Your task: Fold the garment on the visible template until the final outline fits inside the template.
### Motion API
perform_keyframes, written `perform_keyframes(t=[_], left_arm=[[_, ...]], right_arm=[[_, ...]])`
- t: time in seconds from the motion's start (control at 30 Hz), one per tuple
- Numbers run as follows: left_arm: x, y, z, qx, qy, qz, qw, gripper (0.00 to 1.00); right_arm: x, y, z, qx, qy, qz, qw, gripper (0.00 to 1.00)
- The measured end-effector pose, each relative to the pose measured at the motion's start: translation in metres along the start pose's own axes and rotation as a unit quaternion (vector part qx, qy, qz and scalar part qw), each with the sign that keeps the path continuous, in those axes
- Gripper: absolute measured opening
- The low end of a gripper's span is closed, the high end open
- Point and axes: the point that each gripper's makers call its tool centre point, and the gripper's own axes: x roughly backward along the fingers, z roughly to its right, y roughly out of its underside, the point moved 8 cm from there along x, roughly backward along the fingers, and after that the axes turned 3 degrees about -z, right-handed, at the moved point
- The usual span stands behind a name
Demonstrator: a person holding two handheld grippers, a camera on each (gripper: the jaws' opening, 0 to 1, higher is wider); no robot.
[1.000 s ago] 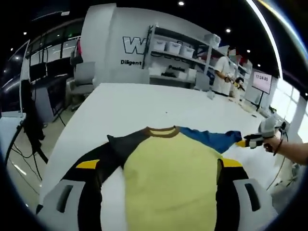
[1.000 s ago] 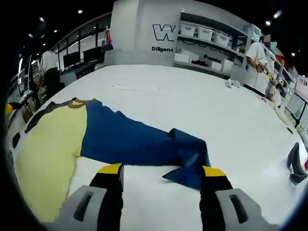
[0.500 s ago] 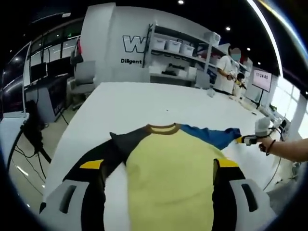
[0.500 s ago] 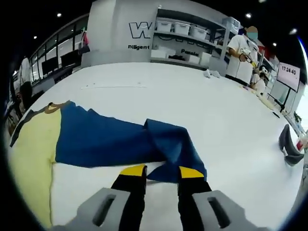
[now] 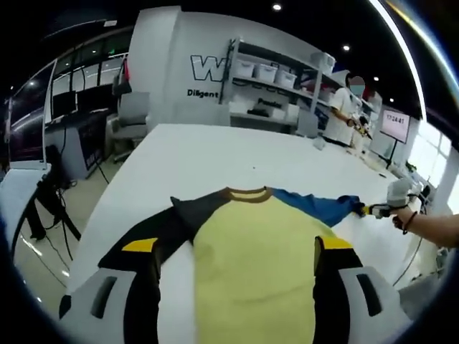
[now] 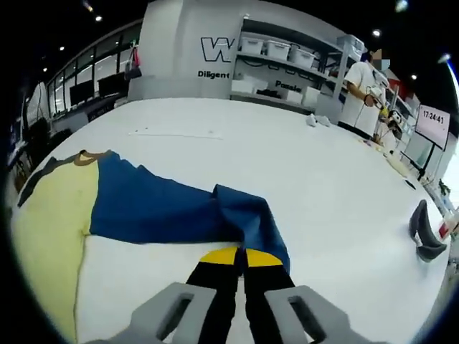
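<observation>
White counter (image 5: 215, 154) surface is seen running back toward a grey wall with shelving (image 5: 276, 89) that carries pale bins, and a person in white (image 6: 361, 89) is noted standing at the far right of it. At the left of the left gripper view, a grey chair (image 5: 133, 115) is observed beside the counter edge. On the near part of the counter the garment (image 5: 254, 251) is laid flat, collar away from the camera: a yellow body, a brown neckband, a black sleeve (image 5: 154, 229) spread to the left and a blue sleeve (image 5: 315, 204) stretched to the right. The left hand-held gripper (image 5: 237, 247) is held above the yellow body with its yellow-tipped jaws spread wide, nothing being gripped between them. Further right in that view, the right hand-held gripper (image 5: 373, 210) is seen at the end of the blue sleeve, carried by a hand (image 5: 405, 215) with a wristband. In the right gripper view the blue sleeve (image 6: 179, 208) is shown lying across the counter, its cuff end partly doubled over, and the right hand-held gripper (image 6: 241, 256) is recorded with jaws pressed together on the cuff edge. A dark curved object (image 6: 424, 240) is noted on the counter at the far right, well apart from the garment.
</observation>
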Motion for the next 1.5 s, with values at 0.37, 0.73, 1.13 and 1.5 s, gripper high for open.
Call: perform_keyframes(t=[0.37,0.73,1.13,1.5], left_arm=[[0.011,-0.003,-0.002,-0.004,-0.004,0.006,1.0000,0.84],[0.020,-0.003,-0.004,-0.009,-0.001,0.007,0.9999,0.80],[0.019,-0.001,-0.004,-0.015,0.001,-0.003,0.9999,0.78],[0.019,0.000,-0.007,-0.020,-0.005,-0.009,0.9997,0.78]], right_arm=[[0.023,-0.020,0.008,0.017,-0.003,0.032,0.9993,0.00],[0.034,-0.063,0.015,-0.006,-0.068,0.009,0.9976,0.00],[0.009,-0.075,0.051,-0.002,-0.048,-0.042,0.9980,0.00],[-0.035,-0.050,0.062,0.033,-0.033,-0.098,0.9940,0.00]])
